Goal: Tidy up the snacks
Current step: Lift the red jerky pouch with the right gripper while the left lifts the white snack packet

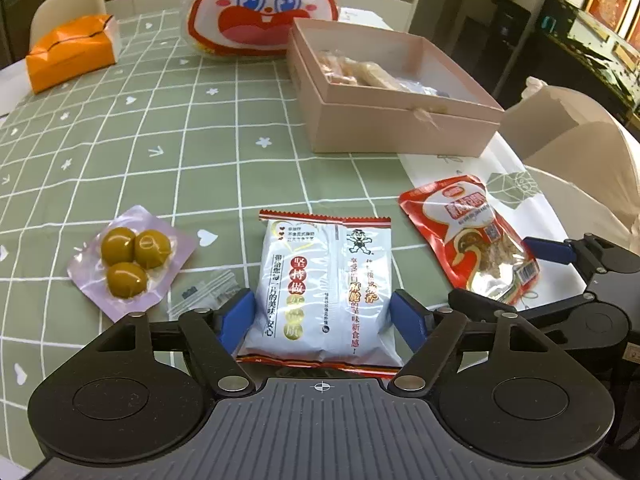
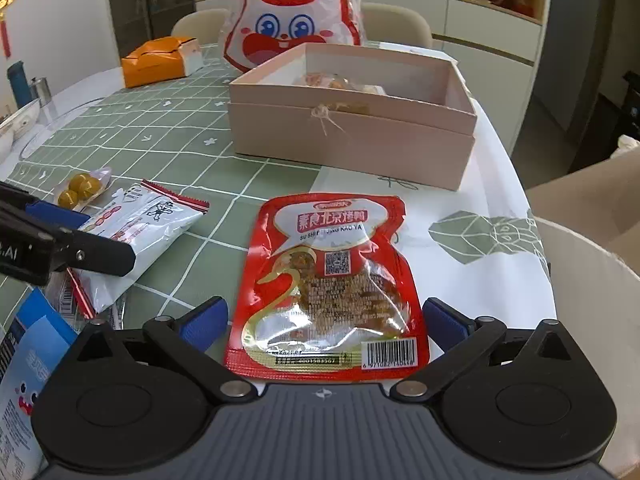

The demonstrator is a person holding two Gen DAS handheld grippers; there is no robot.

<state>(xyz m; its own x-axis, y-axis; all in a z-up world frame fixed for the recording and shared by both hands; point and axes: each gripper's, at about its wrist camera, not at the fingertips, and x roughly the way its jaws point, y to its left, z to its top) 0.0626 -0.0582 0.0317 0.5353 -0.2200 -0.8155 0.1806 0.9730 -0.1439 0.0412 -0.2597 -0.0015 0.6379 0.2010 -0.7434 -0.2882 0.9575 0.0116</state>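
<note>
Left tongs [image 1: 323, 320]: jaws spread, one blue pad on each side of the white cracker packet [image 1: 320, 286], apparently not pressing it. Packet lies flat on the green checked tablecloth [image 1: 168, 128]; long axis runs straight ahead from the tongs, red crimped end pointing away, toward the pink box [image 1: 400, 128].

Right tongs [image 2: 325, 322]: jaws wide apart, straddling the near end of the red pouch [image 2: 328, 280]. Pouch flat; long axis straight ahead, barcode end nearest the tongs, title end toward the box.

Left of the left tongs: purple pack of three yellow-green balls [image 1: 130, 258].

Left view only: a clear wrapper [image 1: 204, 290] beside the left pad. Right view only: a blue-and-white packet [image 2: 28, 376] low at left, and the knot on the box front. Snacks inside the box show best from the left. Behind the box: rabbit-face bag [image 1: 260, 4]; far left, orange carton [image 1: 70, 52].
</note>
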